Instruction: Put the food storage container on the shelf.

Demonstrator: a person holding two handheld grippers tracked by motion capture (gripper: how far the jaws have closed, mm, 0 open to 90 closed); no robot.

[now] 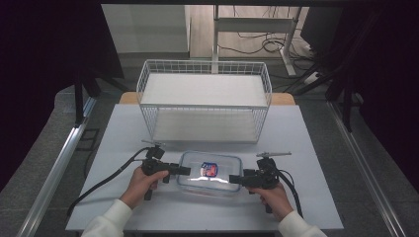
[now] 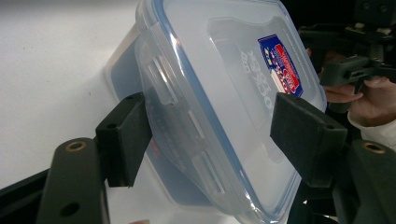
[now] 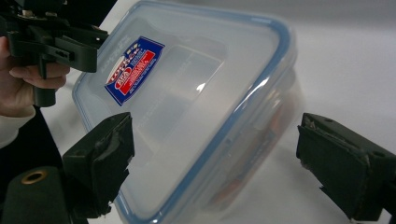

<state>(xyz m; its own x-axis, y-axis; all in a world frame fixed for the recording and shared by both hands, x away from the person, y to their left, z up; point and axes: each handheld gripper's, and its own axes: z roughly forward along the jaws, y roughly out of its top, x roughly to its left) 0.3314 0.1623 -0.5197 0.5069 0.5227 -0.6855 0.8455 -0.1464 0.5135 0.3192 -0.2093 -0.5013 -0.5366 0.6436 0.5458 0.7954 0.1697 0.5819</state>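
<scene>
A clear plastic container (image 1: 209, 171) with a blue-rimmed lid and a red and blue label lies on the white table, near the front. My left gripper (image 1: 184, 171) points at its left end and my right gripper (image 1: 235, 179) at its right end. In the left gripper view the container (image 2: 219, 88) sits between the wide-apart pads (image 2: 125, 137) of the left gripper (image 2: 215, 135), one pad against its side wall. In the right gripper view the container (image 3: 187, 107) lies between the spread jaws of the right gripper (image 3: 215, 158), with a gap at the right pad (image 3: 343, 170).
A white wire basket shelf (image 1: 204, 98) with two levels stands behind the container at the back of the table (image 1: 296, 148). Cables trail from both grippers toward the front edge. A metal rail runs along each side of the table.
</scene>
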